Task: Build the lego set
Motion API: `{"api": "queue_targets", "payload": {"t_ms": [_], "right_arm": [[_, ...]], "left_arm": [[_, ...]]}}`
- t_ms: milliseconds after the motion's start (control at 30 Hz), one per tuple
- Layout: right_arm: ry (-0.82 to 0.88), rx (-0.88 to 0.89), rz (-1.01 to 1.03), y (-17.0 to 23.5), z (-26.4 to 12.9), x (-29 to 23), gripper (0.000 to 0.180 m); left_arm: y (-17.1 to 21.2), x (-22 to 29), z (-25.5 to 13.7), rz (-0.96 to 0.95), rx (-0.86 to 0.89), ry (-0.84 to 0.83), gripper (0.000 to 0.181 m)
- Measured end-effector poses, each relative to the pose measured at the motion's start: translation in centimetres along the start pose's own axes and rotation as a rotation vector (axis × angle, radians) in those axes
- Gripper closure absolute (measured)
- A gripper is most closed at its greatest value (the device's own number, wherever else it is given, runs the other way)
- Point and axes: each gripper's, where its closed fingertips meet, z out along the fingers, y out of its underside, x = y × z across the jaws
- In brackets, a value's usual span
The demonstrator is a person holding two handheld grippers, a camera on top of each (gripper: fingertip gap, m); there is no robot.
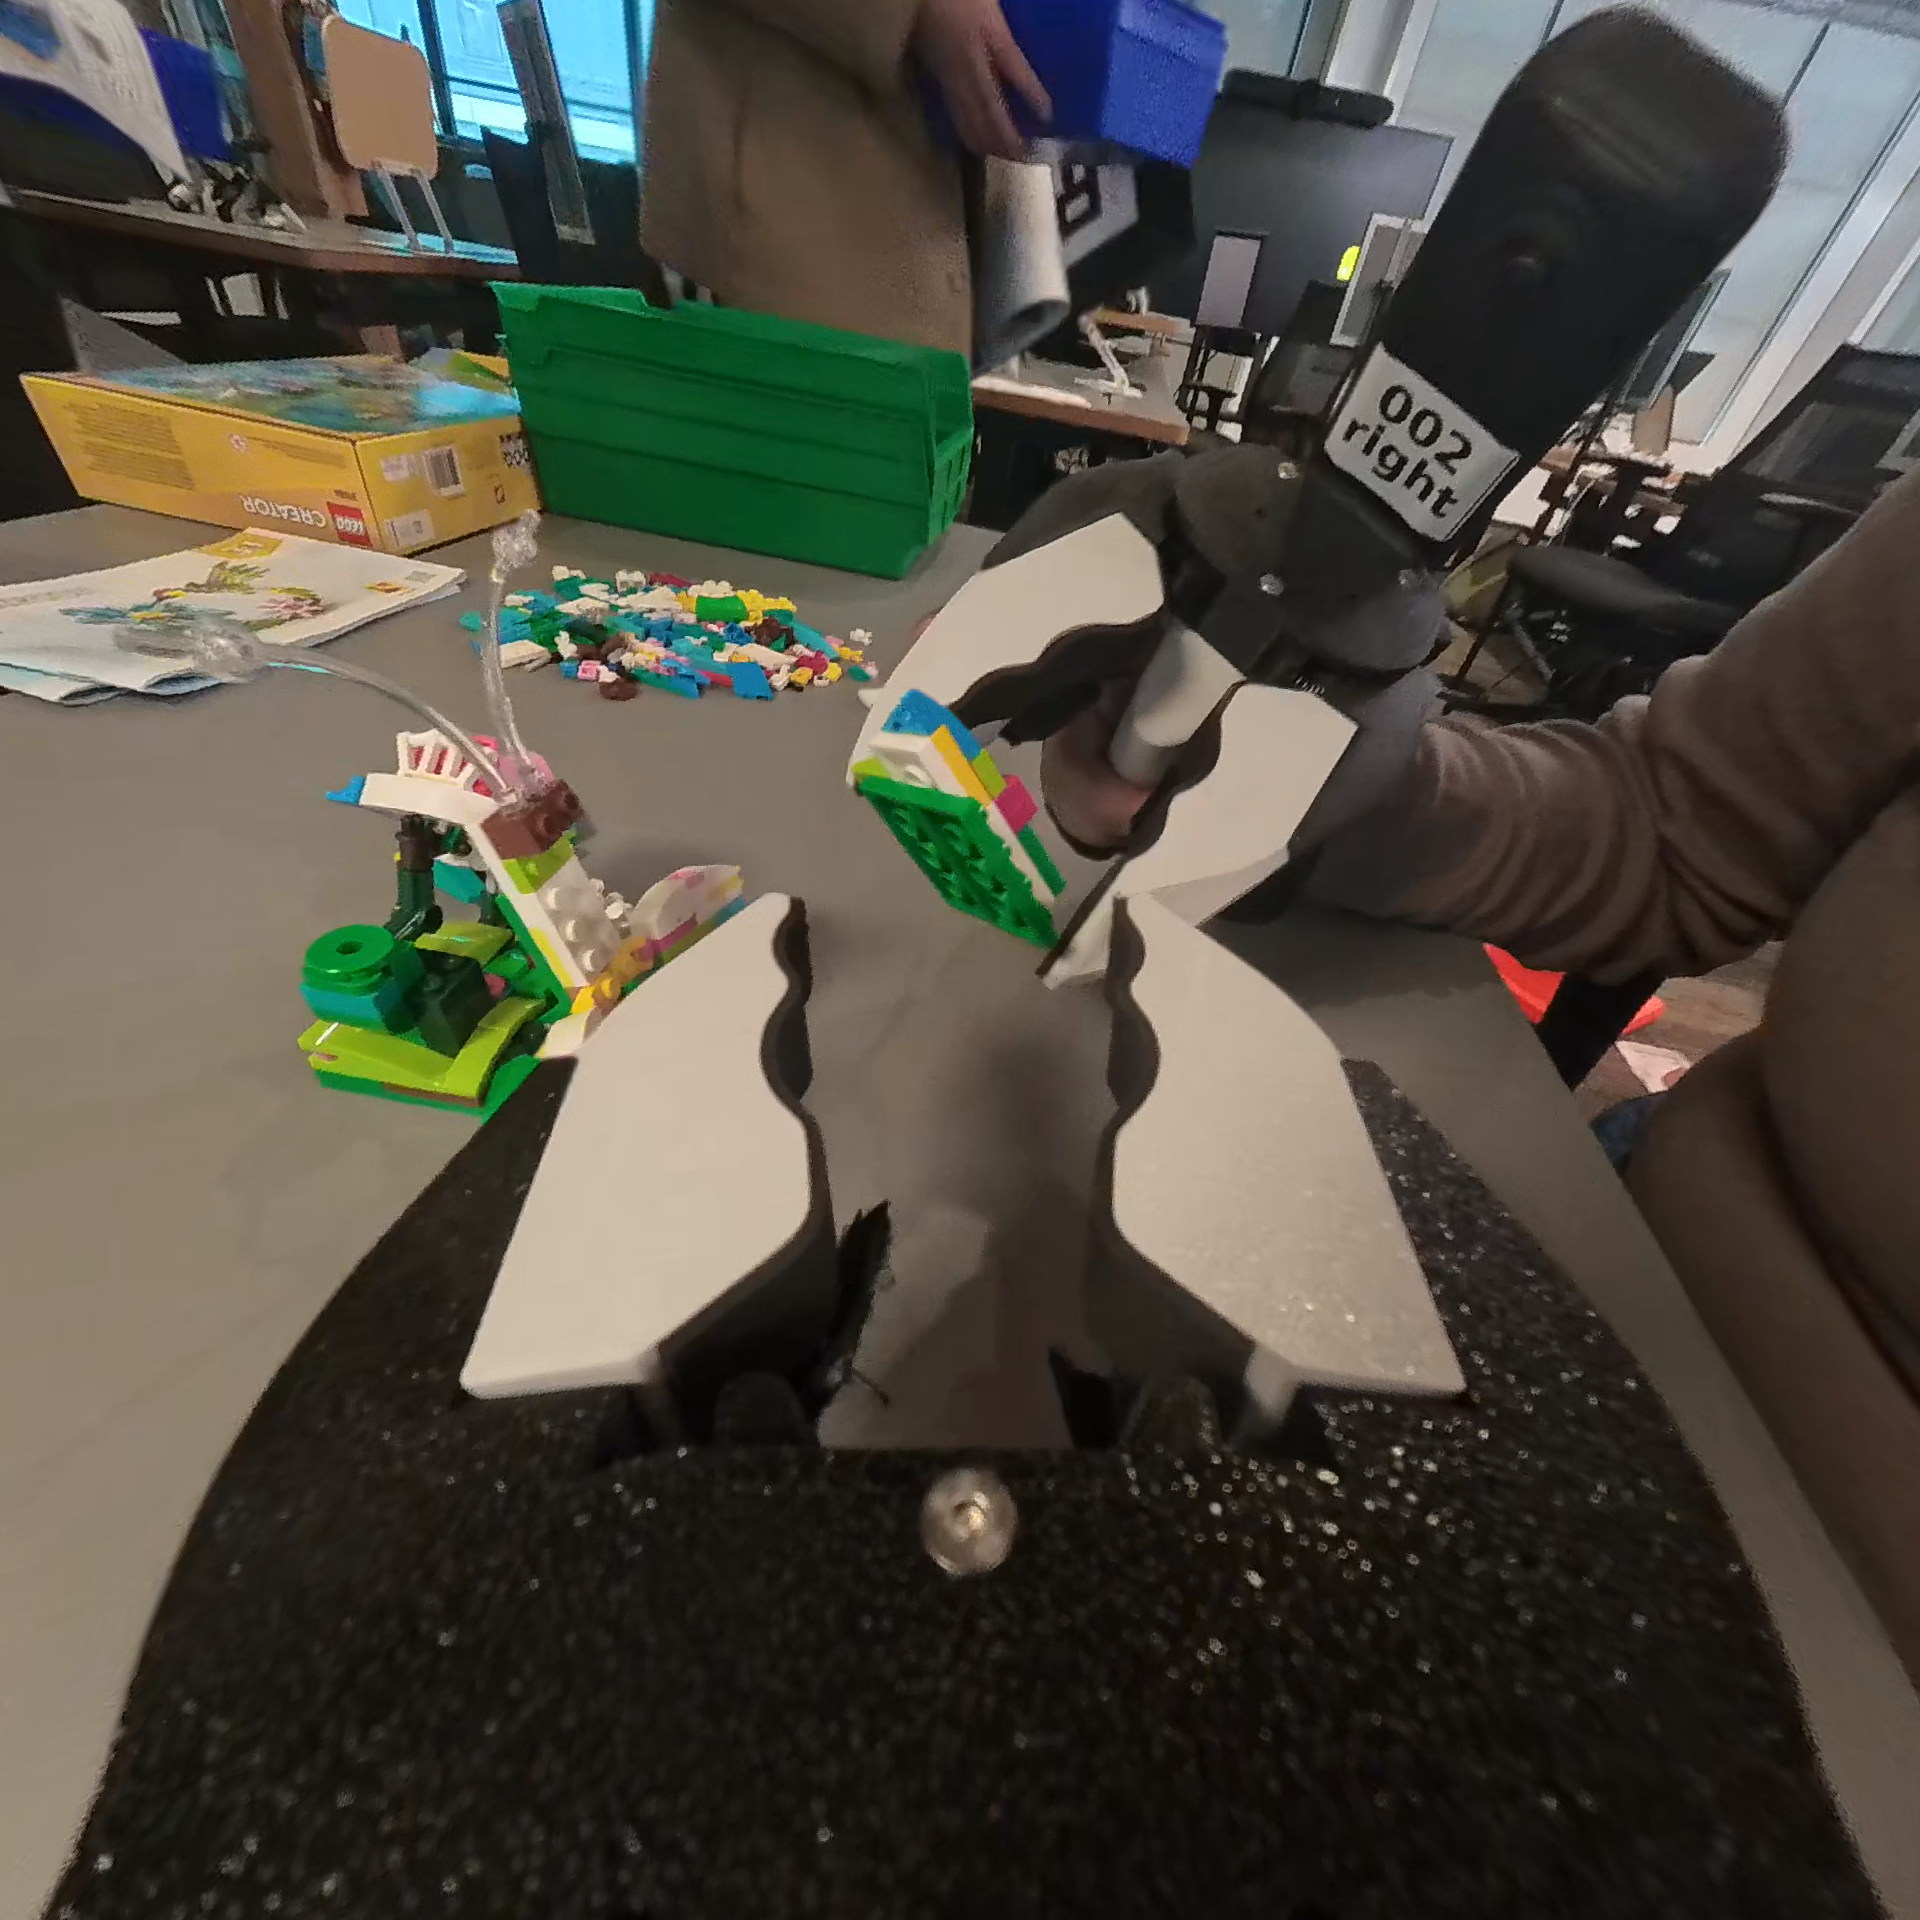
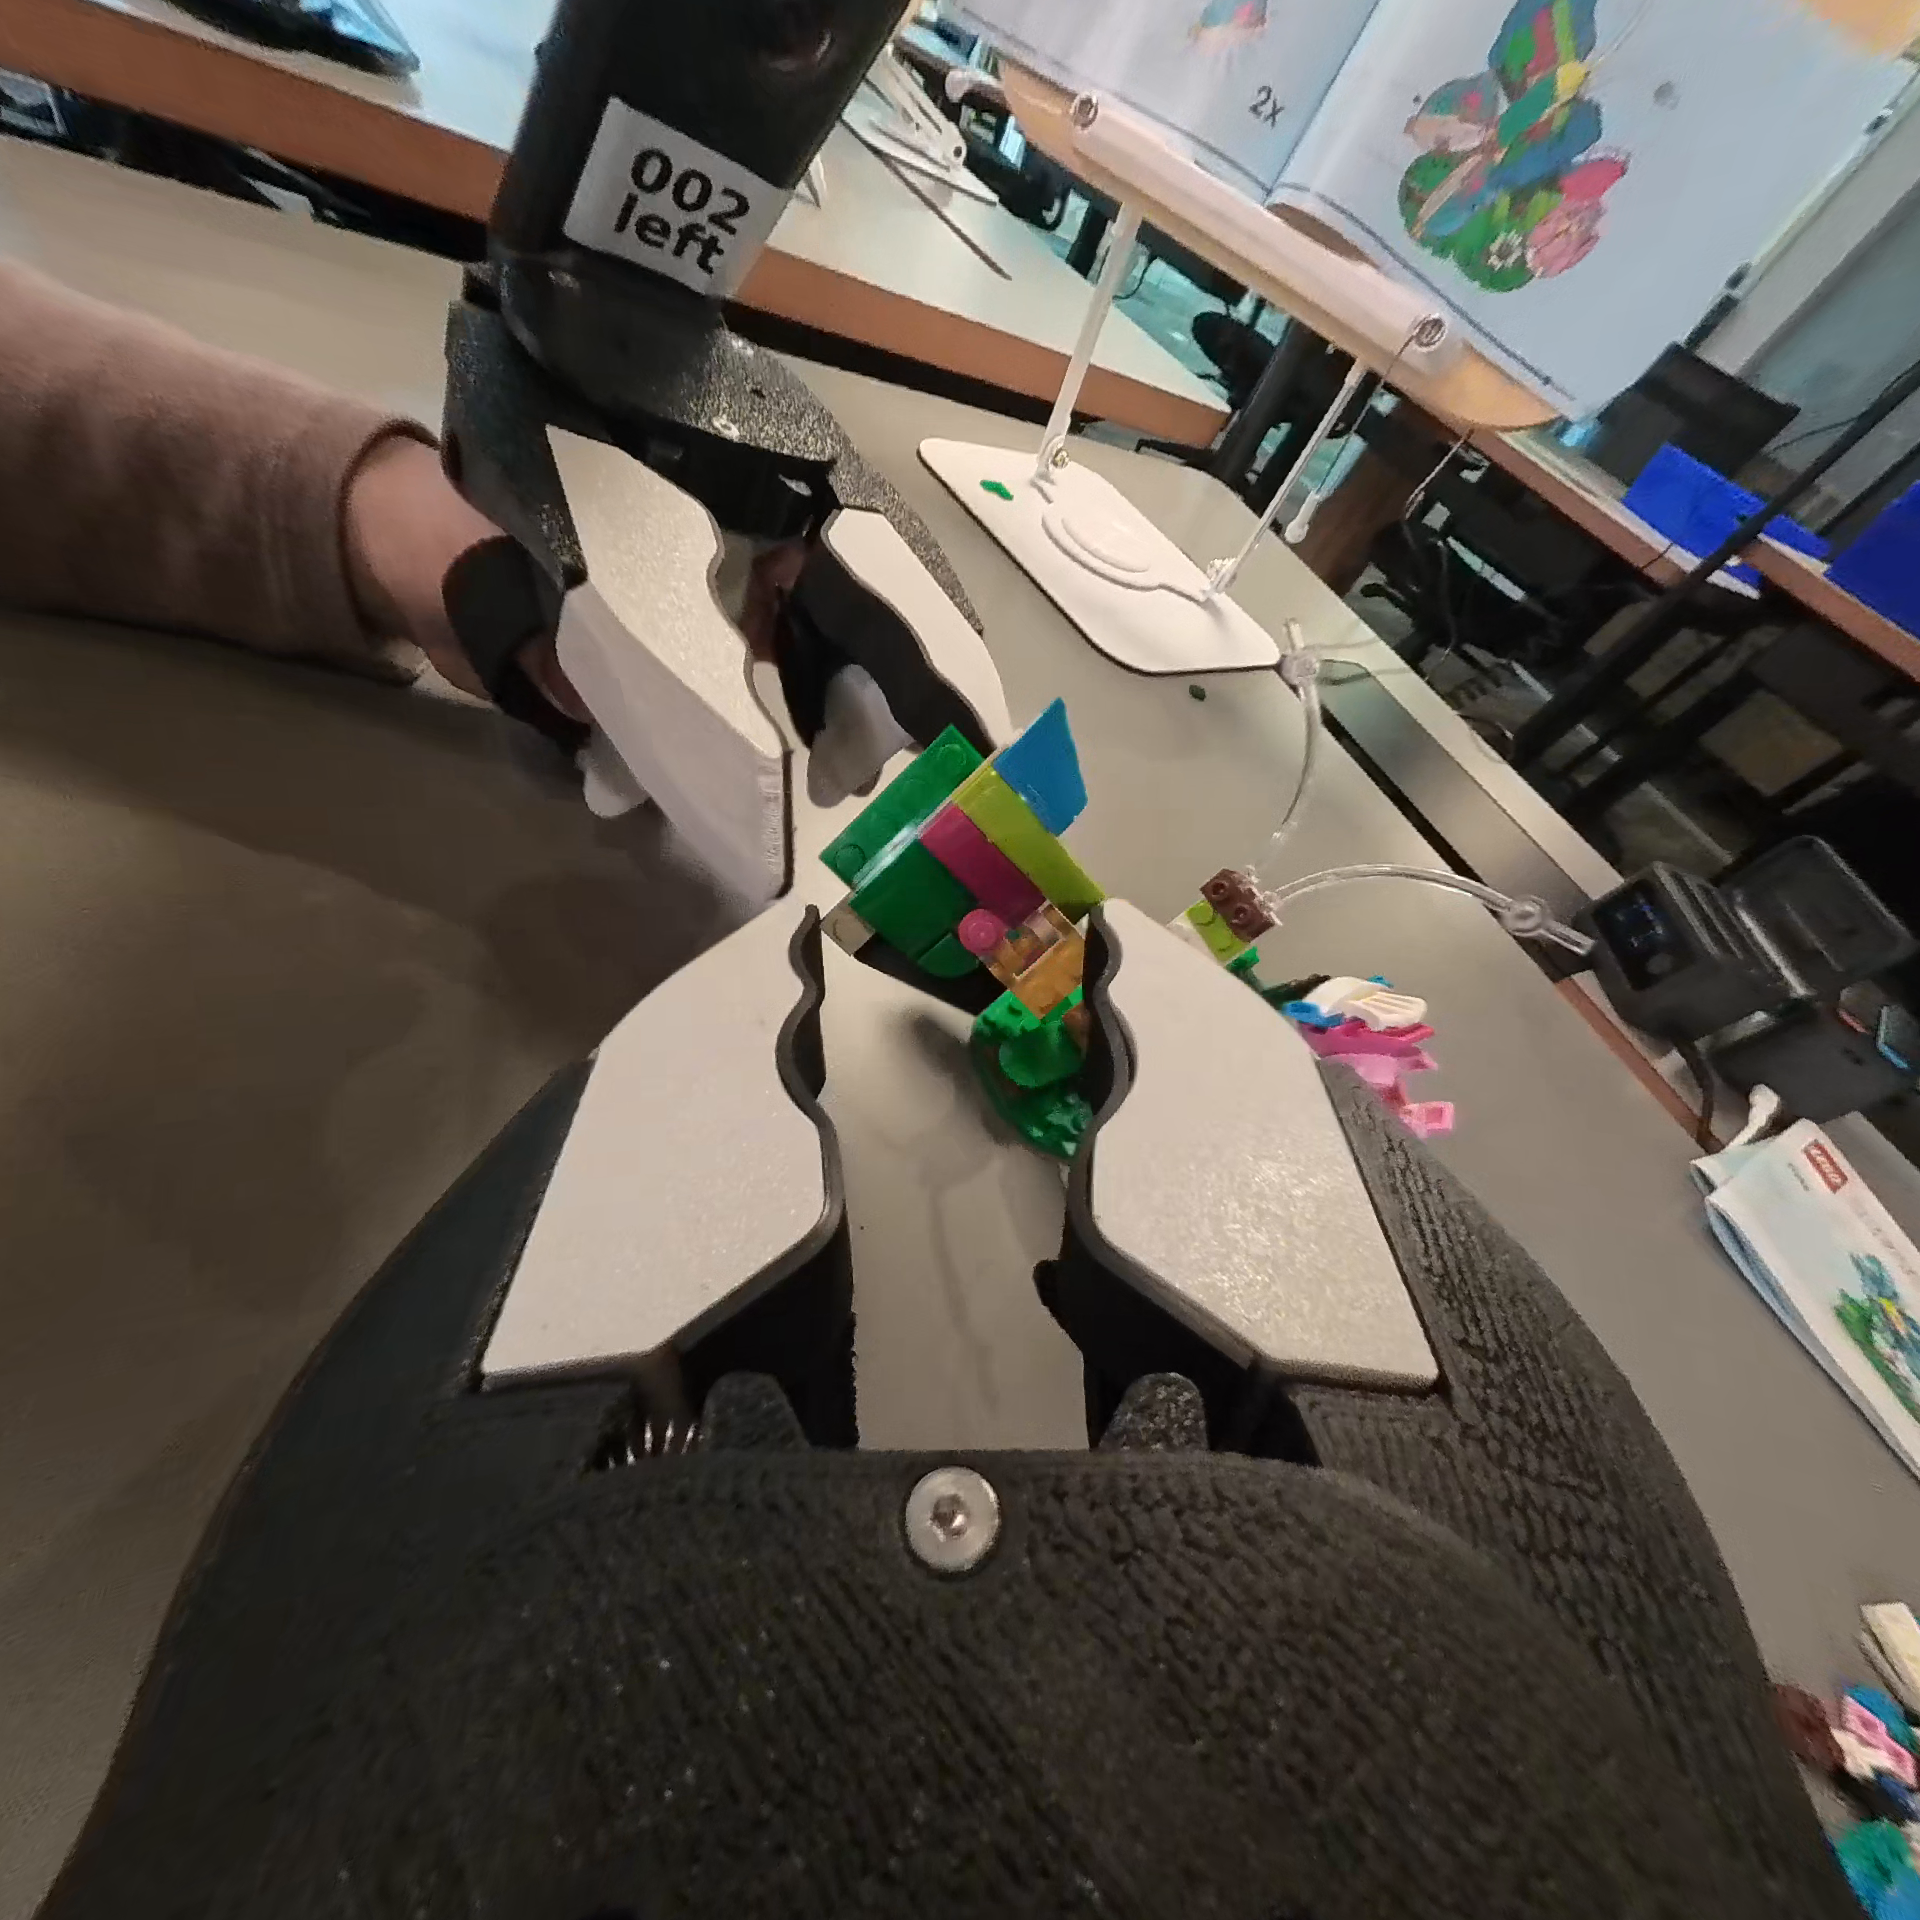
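My right gripper [image 2: 956,920] is shut on a small lego sub-assembly [image 2: 966,862] with a green plate and lime, magenta and blue bricks, held tilted above the grey table [image 2: 312,935]. The left wrist view shows that gripper [image 1: 961,842] and the sub-assembly [image 1: 956,831] up right of my left gripper. My left gripper [image 1: 956,925] is open and empty, low over the table; it also shows in the right wrist view [image 2: 831,800], just left of the held piece. A partial lego build [image 1: 468,935] with a green base and clear curved rods stands on the table, left of both grippers.
A pile of loose bricks [image 1: 675,634], a green bin [image 1: 748,436], a yellow box [image 1: 291,447] and a booklet [image 1: 208,613] lie farther back. A white stand [image 2: 1101,540] holds open instructions. Pink pieces [image 2: 1371,1039] lie beside the build. A person in a tan coat [image 1: 810,156] stands behind the table. My left and right fingertips are right by each other.
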Motion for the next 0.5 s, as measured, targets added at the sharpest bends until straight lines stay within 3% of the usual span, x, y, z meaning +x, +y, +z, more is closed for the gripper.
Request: {"api": "queue_targets", "payload": {"t_ms": [133,500], "right_arm": [[0.028,0.020,-0.013,-0.2,-0.2,0.4,0.133],[0.084,0.018,-0.103,-0.4,-0.5,0.7,0.133]], "left_arm": [[-0.7,0.2,-0.1,0.013,0.039,-0.010,0.150],[-1.6,0.9,-0.1,-0.054,0.107,0.037,0.154]]}}
